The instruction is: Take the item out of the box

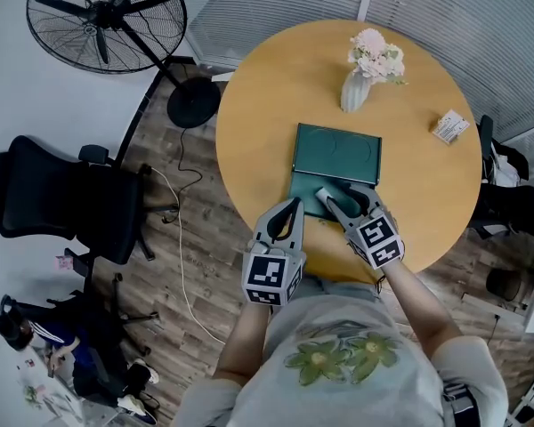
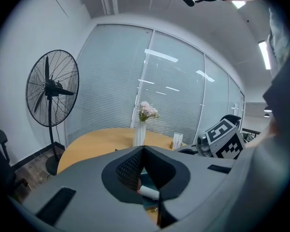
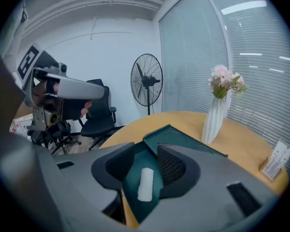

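Pre-grab: right gripper [image 3: 145, 152] gapes over the white roll [image 3: 145, 183] in the box [image 3: 183, 138] by the table's [image 1: 276, 87] near edge, seemingly not touching. Left gripper [image 2: 144, 151] pinched, empty. Next: lower, squeeze.

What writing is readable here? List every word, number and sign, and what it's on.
No text here can be read.
Small card on the table: print too small to read.
Marker cubes: black-and-white square patterns only, no words.
Green box: no lettering visible.
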A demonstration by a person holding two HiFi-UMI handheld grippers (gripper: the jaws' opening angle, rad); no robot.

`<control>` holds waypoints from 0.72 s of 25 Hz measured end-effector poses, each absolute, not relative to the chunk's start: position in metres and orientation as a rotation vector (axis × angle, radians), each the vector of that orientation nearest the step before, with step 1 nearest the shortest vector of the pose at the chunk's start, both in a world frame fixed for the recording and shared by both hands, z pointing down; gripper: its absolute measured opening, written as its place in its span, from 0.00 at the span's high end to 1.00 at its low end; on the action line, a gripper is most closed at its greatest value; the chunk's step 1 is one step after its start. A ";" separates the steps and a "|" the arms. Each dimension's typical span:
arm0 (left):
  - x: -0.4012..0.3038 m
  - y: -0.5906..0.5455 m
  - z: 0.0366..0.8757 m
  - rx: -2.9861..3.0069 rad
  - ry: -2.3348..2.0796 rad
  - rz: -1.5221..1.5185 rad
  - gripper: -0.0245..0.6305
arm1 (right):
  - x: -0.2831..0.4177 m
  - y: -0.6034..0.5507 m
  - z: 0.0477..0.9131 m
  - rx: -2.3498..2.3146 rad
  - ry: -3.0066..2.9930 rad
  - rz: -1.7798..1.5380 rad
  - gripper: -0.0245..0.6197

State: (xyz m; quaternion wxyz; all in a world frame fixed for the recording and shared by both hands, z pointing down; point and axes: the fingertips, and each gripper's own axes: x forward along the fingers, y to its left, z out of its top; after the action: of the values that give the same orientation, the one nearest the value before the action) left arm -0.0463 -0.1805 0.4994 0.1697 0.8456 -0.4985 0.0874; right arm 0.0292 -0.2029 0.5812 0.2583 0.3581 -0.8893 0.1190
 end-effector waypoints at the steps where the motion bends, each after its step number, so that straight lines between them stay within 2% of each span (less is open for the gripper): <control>1: -0.046 -0.180 0.500 2.403 -1.414 0.250 0.96 | 0.029 -0.203 0.585 0.965 -2.404 0.326 0.72; 18: -0.048 -0.183 0.500 2.409 -1.401 0.241 0.96 | 0.031 -0.199 0.662 0.820 -2.246 0.421 0.72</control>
State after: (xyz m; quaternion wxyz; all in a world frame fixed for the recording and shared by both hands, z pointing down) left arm -0.0482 -0.1826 0.5005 0.1715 0.8485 -0.4934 0.0850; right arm 0.0314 -0.1989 0.6619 0.3496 0.3163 -0.8668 0.1624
